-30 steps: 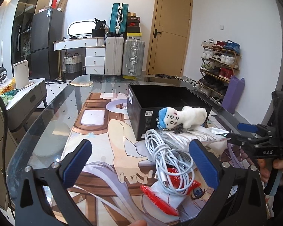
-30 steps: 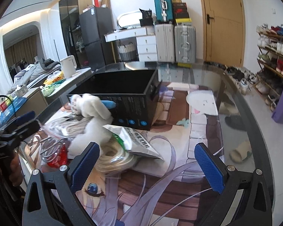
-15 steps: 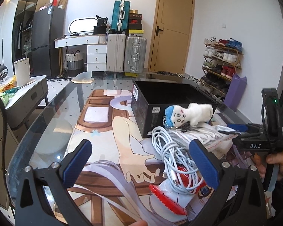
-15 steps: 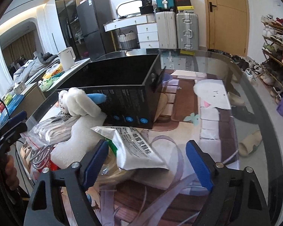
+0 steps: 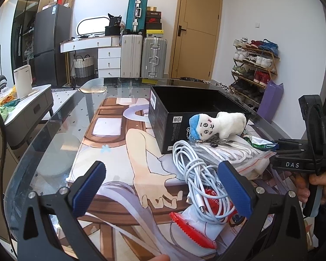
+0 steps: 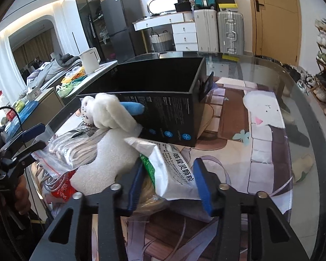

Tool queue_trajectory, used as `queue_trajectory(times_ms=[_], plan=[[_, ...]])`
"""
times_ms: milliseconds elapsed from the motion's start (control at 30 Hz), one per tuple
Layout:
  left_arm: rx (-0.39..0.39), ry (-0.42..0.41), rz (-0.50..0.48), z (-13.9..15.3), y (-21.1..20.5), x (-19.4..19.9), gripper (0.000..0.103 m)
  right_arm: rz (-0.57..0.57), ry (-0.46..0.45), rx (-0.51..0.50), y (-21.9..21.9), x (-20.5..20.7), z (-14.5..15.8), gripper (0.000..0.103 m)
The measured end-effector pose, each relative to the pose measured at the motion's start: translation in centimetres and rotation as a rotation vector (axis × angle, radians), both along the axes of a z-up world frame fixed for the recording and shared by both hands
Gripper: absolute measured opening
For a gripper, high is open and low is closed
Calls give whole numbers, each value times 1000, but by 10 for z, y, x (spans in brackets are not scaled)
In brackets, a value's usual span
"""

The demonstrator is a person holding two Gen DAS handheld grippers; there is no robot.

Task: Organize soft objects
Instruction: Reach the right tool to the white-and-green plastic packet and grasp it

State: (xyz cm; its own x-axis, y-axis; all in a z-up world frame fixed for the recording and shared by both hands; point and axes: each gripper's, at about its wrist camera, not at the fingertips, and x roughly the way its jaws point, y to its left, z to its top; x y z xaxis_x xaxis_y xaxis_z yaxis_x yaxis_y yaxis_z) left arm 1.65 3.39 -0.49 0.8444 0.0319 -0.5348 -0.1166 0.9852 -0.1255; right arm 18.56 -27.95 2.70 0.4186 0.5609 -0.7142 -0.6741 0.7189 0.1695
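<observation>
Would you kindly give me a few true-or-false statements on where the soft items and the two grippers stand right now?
1. The plush toy lies inside the black box. False: it rests on the pile beside the box.
2. The right gripper brackets the white-green packet. True.
3. The left gripper is shut on the white cable. False: it is open.
4. The black box is lidless. True.
</observation>
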Motion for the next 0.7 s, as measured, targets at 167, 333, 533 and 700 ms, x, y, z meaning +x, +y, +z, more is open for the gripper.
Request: queue_trajectory(times_ms=[167,333,533,700], plan=[[2,-3,0,0,0,0,103,-14,-31,28,-7,-3,6,20],[3,0,0,1,0,-2,103,-38,-47,60,-17,-9,13,15],[20,21,-9,-1,0,-6,103,-44,-102,95,-27,-22,28,15],[13,35,-48,-1,-5,-6,103,-44,-117,109,-32,-30,36,15]])
